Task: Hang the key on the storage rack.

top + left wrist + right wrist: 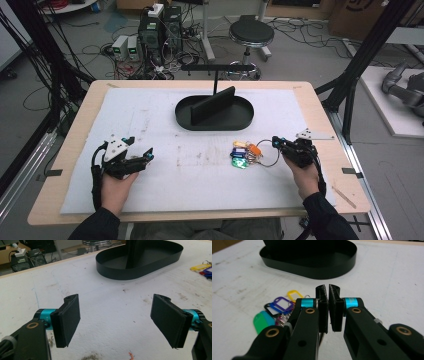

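A: How does the right hand-held gripper (328, 311) stand?

B: Its jaws are drawn together, with a thin slit between the black pads. In the right gripper view I cannot tell whether anything is pinched there. In the high view a thin wire ring (269, 152) runs from the bunch of key tags (245, 153) to the jaw tips, so it seems to be clamped on that ring.

A: And where is the bunch itself?

B: On the white mat (150, 120) of the desk (80, 130), right of centre, just left of the right hand-held gripper and in front of the black oval tray (214, 113). The tags are yellow, blue, orange, purple and green. In the right gripper view they lie to the left of the jaws, low beside the arm.

A: The left hand-held gripper (115, 321)?

B: Spread wide, both pads well apart, nothing between them, over bare mat. It sits at the left of the desk, far from the tags, with the tray ahead of it.
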Action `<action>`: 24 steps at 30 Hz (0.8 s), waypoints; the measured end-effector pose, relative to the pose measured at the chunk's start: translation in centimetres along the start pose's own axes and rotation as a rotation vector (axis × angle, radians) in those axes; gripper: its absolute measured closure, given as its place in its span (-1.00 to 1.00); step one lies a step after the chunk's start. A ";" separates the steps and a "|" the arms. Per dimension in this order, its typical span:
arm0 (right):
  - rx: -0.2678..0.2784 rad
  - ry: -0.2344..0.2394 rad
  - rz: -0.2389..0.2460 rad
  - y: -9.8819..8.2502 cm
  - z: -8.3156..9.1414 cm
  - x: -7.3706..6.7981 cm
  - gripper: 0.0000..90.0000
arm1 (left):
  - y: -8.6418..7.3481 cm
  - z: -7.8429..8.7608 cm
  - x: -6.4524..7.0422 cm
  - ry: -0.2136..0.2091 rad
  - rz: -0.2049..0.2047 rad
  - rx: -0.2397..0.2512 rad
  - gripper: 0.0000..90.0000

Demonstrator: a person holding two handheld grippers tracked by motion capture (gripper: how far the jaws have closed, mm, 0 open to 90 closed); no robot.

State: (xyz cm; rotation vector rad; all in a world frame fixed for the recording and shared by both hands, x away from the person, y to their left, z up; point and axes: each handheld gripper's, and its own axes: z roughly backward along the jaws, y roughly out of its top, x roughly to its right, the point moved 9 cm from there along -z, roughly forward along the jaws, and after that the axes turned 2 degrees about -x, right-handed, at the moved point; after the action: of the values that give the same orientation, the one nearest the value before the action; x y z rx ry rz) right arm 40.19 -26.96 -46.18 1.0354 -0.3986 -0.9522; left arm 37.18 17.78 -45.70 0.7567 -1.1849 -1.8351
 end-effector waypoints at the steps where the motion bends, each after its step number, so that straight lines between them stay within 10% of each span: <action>1: 0.004 0.006 -0.004 0.1 0.0 -0.2 0.94 | 0.0 0.0 0.0 0.000 0.000 -0.001 -0.47; 18: -0.055 0.051 -0.049 -0.4 -0.2 -1.2 0.92 | 0.0 0.1 0.1 -0.006 -0.003 -0.001 -0.47; 24: -0.043 0.085 0.008 0.3 0.0 -1.9 0.94 | -0.1 0.0 0.2 -0.011 -0.004 -0.005 -0.47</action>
State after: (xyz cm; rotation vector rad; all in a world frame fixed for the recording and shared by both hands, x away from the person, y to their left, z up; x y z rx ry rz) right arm 39.25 -25.32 -45.70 1.0313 -0.3099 -0.9029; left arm 37.09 17.66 -45.84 0.7469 -1.1861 -1.8474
